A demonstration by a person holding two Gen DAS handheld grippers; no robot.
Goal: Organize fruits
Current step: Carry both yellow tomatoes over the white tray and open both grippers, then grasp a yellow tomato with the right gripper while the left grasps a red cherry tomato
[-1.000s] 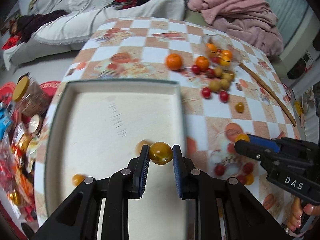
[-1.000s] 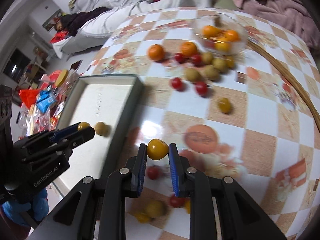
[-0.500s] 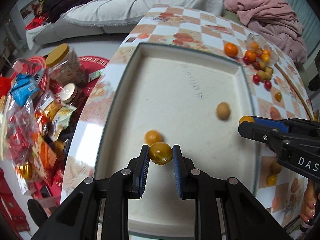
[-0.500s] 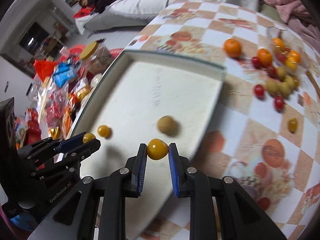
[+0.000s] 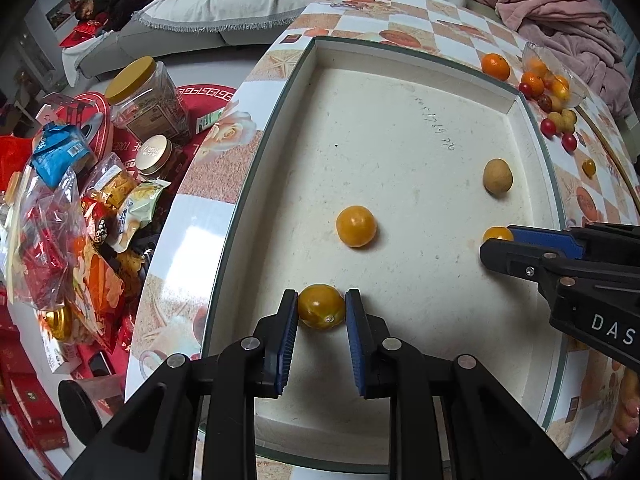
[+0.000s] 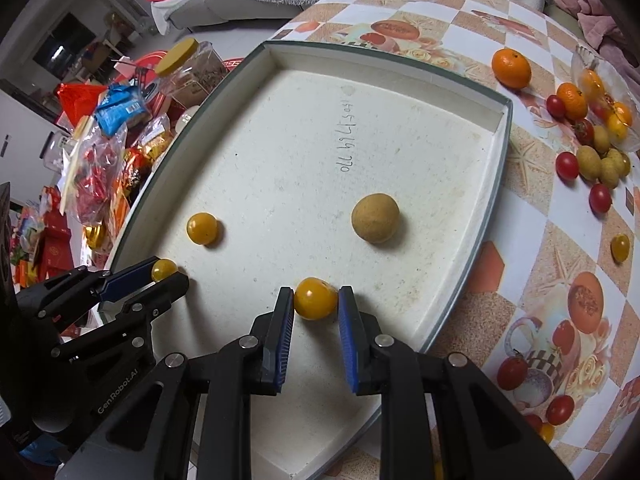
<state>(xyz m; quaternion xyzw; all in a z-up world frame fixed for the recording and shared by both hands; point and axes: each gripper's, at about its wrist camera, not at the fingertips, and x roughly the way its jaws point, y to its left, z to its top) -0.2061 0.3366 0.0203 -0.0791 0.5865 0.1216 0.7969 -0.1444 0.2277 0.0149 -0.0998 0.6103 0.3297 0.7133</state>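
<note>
Left wrist view: left gripper (image 5: 321, 307) clamped on a small round yellow-orange cherry tomato (image 5: 321, 306), blue pads (image 5: 289, 336) pressing both sides, over the near part of the shallow off-white rectangular tray with dark green rim (image 5: 256, 168). Cannot tell whether this tomato touches the tray floor. Loose on the tray floor: a second yellow tomato (image 5: 355, 226) just ahead of the left gripper, a tan round longan-like fruit (image 5: 497, 176) toward the right wall. Handwritten digits (image 5: 438, 124) on the tray floor.

Right gripper (image 6: 315, 298) likewise grasping a yellow tomato of its own (image 6: 315, 298) between blue pads, over the tray's near right part; from the left camera it enters at right, black body lettered "DAS".

Tray sits on a checkered orange-and-white tablecloth (image 6: 532, 248). Right of the tray, well apart from it: a large orange mandarin (image 6: 511, 68), a clear glass bowl (image 6: 608, 96) with orange and yellow fruit, a cluster of red cherry tomatoes (image 6: 567, 165) and tan longans (image 6: 600, 160) beside the bowl, one yellow tomato alone (image 6: 620, 247) nearer. More red tomatoes at the table's near right edge.

Left of the table, on the floor: yellow-lidded plastic jar (image 5: 148, 100), heap of snack packets (image 5: 72, 208). Pink blanket (image 5: 560, 16) far right.
</note>
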